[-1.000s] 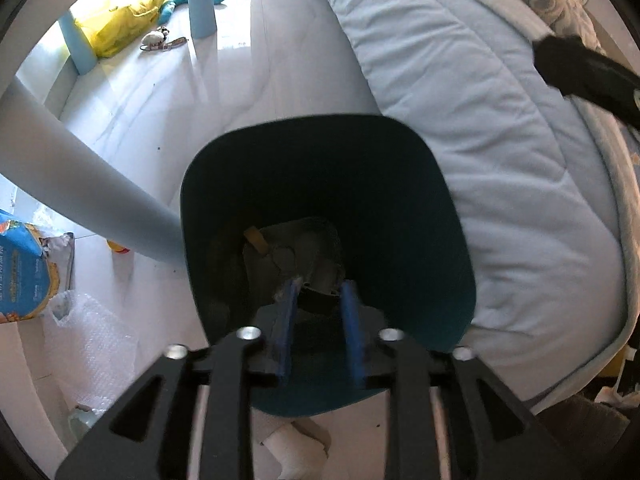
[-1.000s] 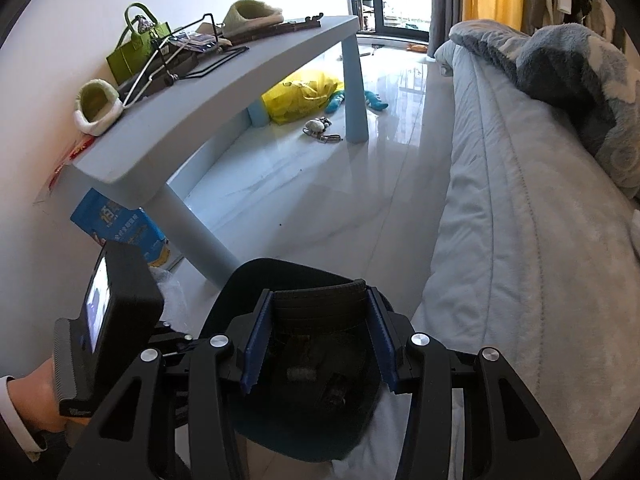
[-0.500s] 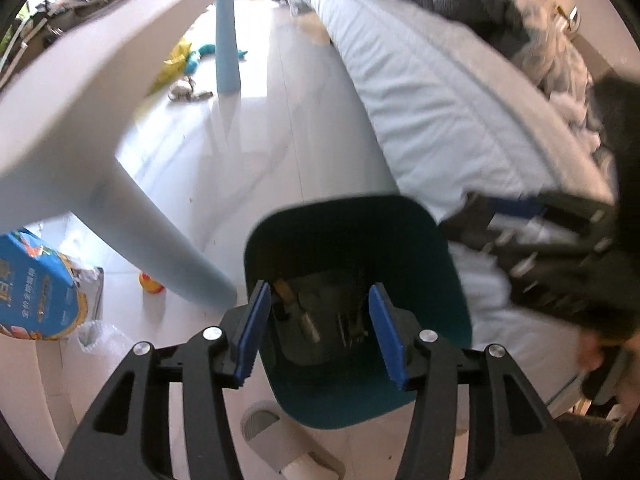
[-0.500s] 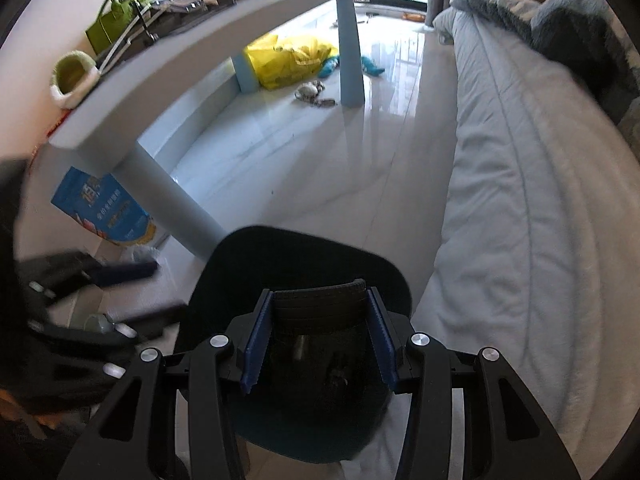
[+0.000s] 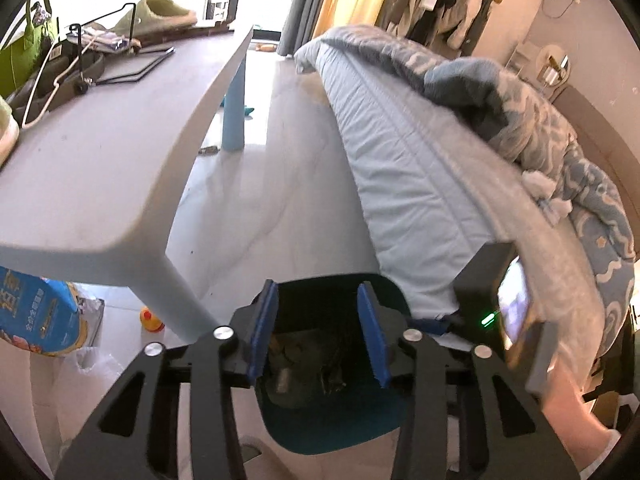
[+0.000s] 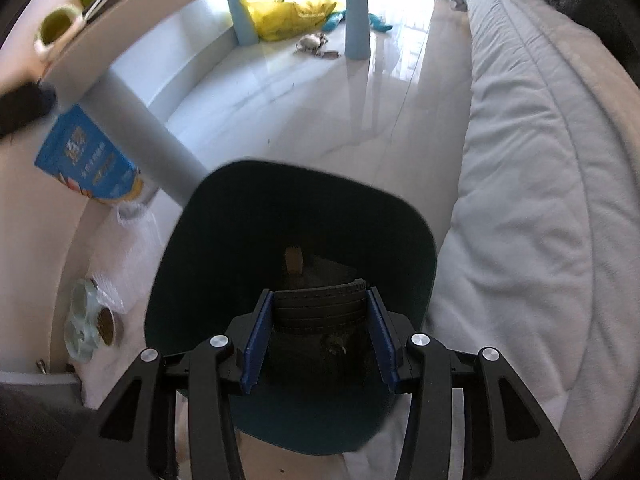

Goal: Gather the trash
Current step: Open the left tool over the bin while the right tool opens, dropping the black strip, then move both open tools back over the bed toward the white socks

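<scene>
A dark teal bin (image 6: 280,176) stands on the floor between the table leg and the bed, with dark scraps and a tan piece (image 6: 294,260) at its bottom. My right gripper (image 6: 319,300) hangs over its mouth, shut on a black ribbed piece (image 6: 320,312) that spans the blue pads (image 6: 256,340). In the left wrist view the bin (image 5: 332,432) lies below my left gripper (image 5: 317,292). Its jaws are closing with nothing between them. The right gripper's rear screen (image 5: 514,304) and a hand (image 5: 568,404) show at the right.
A pale blue table (image 5: 100,184) with slippers and a green bag overhangs on the left. A quilted bed (image 6: 540,160) runs along the right. A blue bag (image 6: 84,160), bubble wrap (image 6: 128,248), a yellow duck (image 5: 151,320) and a yellow bag (image 6: 288,16) lie on the floor.
My left gripper came up out of the bin and let go of the dark scrap it held down there. My right gripper sank closer to the bin's mouth, still gripping the ribbed piece.
</scene>
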The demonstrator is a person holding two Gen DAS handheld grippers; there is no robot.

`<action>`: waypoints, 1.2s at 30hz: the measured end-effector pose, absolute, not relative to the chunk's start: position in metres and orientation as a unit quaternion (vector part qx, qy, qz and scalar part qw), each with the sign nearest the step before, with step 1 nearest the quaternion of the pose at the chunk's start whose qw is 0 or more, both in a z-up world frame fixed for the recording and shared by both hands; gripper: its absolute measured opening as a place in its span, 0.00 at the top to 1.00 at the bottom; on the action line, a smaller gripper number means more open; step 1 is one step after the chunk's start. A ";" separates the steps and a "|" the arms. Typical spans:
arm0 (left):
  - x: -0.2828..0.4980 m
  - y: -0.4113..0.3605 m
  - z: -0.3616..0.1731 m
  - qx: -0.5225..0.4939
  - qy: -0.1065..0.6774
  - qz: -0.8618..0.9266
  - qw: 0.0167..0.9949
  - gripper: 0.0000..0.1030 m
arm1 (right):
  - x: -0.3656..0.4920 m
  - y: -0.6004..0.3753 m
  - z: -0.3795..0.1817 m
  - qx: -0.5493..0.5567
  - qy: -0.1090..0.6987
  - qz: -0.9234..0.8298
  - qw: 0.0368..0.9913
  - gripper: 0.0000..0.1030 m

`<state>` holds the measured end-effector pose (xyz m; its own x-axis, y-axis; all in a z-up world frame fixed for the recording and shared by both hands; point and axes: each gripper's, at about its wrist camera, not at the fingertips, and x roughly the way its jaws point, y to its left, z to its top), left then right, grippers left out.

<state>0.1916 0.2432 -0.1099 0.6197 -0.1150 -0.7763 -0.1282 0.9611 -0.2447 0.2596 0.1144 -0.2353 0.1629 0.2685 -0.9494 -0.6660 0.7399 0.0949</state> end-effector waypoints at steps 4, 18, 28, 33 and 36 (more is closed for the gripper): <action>0.190 0.243 -0.098 -0.144 0.421 -0.002 0.895 0.63 | 0.253 0.116 -0.243 -0.196 0.570 0.315 0.733 0.54; 0.190 0.233 -0.069 -0.153 0.391 -0.015 0.908 0.63 | 0.242 0.108 -0.234 -0.227 0.553 0.320 0.735 0.38; 0.201 0.205 -0.047 -0.149 0.367 -0.028 0.918 0.63 | 0.247 0.074 -0.186 -0.177 0.508 0.348 0.768 0.38; 0.203 0.182 -0.031 -0.134 0.346 -0.039 0.928 0.63 | 0.249 0.053 -0.151 -0.152 0.470 0.356 0.794 0.35; 0.205 0.168 -0.023 -0.124 0.336 -0.042 0.933 0.62 | 0.252 0.037 -0.138 -0.140 0.455 0.352 0.806 0.35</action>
